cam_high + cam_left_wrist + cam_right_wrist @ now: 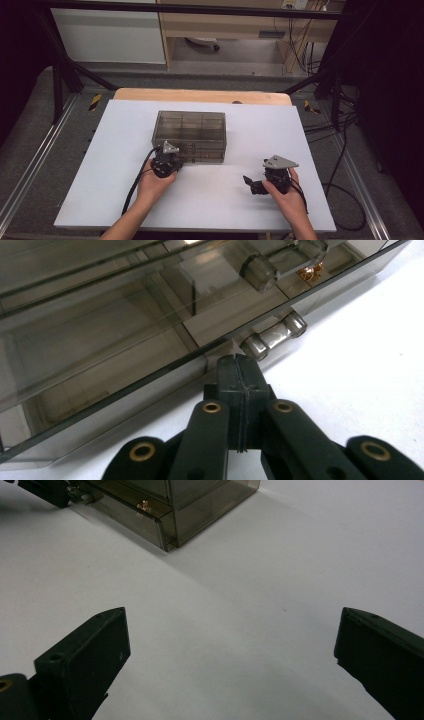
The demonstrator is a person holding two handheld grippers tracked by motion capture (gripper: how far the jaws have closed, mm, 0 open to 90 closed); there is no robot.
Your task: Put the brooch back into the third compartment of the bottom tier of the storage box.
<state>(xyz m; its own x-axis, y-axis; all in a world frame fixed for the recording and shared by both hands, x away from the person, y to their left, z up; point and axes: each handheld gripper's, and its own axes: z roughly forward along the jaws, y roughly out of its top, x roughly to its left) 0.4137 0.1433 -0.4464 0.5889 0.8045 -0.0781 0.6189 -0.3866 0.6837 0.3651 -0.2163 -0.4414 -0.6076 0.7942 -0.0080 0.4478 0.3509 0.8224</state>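
A smoky see-through drawer box [190,136] stands on the white table [100,175], nearer its far edge than its near edge and a little left of the middle. Dividers split its top into compartments; what lies in them cannot be made out from the high view. The left gripper view shows a small coppery piece [311,271] inside an upper drawer, and the right gripper view shows a small brass-coloured bit [145,504] behind the front wall.

The left gripper [166,161] sits against the box's near-left front, its jaws pressed together just beside a clear drawer knob [274,335]; whether they pinch anything is hidden. The right gripper [254,184] rests near the table's near-right part, well apart from the box, jaws spread wide and holding nothing.
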